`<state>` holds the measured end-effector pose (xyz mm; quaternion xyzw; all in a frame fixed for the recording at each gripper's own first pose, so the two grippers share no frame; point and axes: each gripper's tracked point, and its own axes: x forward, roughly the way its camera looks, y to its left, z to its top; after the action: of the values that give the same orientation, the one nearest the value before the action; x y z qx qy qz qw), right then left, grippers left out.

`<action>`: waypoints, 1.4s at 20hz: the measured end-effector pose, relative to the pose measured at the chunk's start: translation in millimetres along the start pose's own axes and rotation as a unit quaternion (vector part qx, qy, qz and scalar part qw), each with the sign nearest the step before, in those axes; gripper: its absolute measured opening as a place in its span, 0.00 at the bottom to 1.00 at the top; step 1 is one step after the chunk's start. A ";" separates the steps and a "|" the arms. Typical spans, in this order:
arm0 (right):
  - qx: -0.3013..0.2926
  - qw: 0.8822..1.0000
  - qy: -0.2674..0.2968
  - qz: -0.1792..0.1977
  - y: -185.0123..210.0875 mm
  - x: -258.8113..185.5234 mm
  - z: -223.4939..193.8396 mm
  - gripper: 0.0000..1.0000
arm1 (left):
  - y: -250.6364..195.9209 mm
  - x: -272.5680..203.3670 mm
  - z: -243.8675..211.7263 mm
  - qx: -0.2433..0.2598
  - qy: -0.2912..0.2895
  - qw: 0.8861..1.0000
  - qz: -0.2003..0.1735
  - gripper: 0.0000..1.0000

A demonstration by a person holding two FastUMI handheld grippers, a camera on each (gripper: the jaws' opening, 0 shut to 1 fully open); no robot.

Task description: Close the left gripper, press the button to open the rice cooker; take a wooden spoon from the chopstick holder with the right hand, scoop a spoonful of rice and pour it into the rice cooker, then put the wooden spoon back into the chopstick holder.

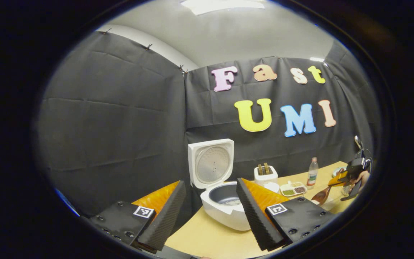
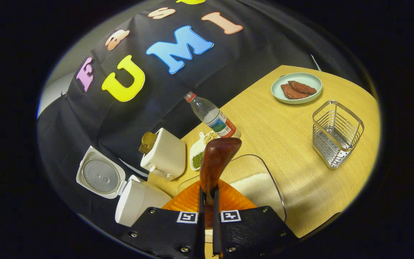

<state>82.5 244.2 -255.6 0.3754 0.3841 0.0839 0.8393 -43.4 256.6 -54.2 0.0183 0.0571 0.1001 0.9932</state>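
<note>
The white rice cooker point(image 1: 228, 212) stands open, lid point(image 1: 210, 163) upright and the grey inner pot showing. My left gripper point(image 1: 210, 182) is open just in front of it, with nothing between its fingers. My right gripper point(image 2: 207, 192) is shut on the handle of the brown wooden spoon point(image 2: 216, 160), whose bowl points forward over the clear container of white rice point(image 2: 261, 189). The wire chopstick holder point(image 2: 336, 133) stands to the right with nothing in it. In the left gripper view the right gripper point(image 1: 350, 176) and the spoon point(image 1: 322, 196) are at the far right. The cooker point(image 2: 135, 198) lies to the spoon's lower left.
A white toaster with bread point(image 2: 165, 154), a divided dish of beans point(image 2: 201, 149) and a plastic bottle point(image 2: 212, 117) stand along the back of the wooden table point(image 2: 286, 144). A pale green plate with meat point(image 2: 297, 88) sits at the far right.
</note>
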 end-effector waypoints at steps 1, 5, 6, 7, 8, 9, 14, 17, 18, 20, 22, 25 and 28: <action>0.013 1.000 -0.002 0.010 8.0 0.2 3.3 0.09 | 1.7 -0.5 -0.8 -0.001 0.001 1.000 0.001 0.98; 0.043 0.998 -0.003 0.051 42.9 1.7 12.9 0.09 | 12.4 3.7 -6.9 -0.013 0.005 1.000 0.008 0.98; 0.044 0.997 -0.002 0.059 51.2 2.4 14.5 0.09 | 14.3 4.8 -10.1 -0.015 0.006 1.000 0.009 0.95; 0.047 0.997 -0.002 0.067 60.6 3.0 15.5 0.09 | 17.1 5.0 -12.1 -0.016 0.007 1.000 0.011 0.98; 0.048 0.996 -0.001 0.076 69.9 2.9 17.1 0.09 | 21.5 4.7 -12.4 -0.017 0.007 1.000 0.015 0.98; 0.050 0.995 0.000 0.084 79.4 3.8 16.7 0.08 | 26.9 4.1 -11.8 -0.018 0.005 1.000 0.019 0.98; 0.065 0.990 0.008 0.126 133.4 11.5 15.7 0.09 | 53.5 -0.9 -14.4 -0.026 0.007 0.999 0.041 0.98; 0.075 0.985 0.023 0.155 168.7 19.4 8.0 0.09 | 65.0 0.5 -20.3 -0.030 0.010 0.998 0.057 0.98; 0.076 0.983 0.027 0.163 178.6 22.6 5.0 0.09 | 66.9 0.3 -21.9 -0.030 0.011 0.998 0.062 0.98; 0.073 0.981 0.035 0.174 198.4 28.6 -2.3 0.09 | 77.7 -3.8 -25.2 -0.027 0.014 0.997 0.071 0.98; 0.064 0.980 0.041 0.185 217.6 33.1 -10.5 0.09 | 88.3 -9.7 -28.1 -0.023 0.016 0.996 0.081 0.98; 0.056 0.977 0.054 0.199 243.4 42.8 -26.6 0.09 | 104.8 -18.5 -32.0 -0.023 0.022 0.994 0.100 0.98; 0.048 0.976 0.061 0.204 262.4 56.3 -42.2 0.09 | 121.0 -27.6 -37.9 -0.023 0.029 0.992 0.121 0.98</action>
<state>130.2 477.0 -123.9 0.4801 0.3536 0.2576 0.7604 -98.5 370.5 -83.0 -0.0006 0.0809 0.2213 0.9718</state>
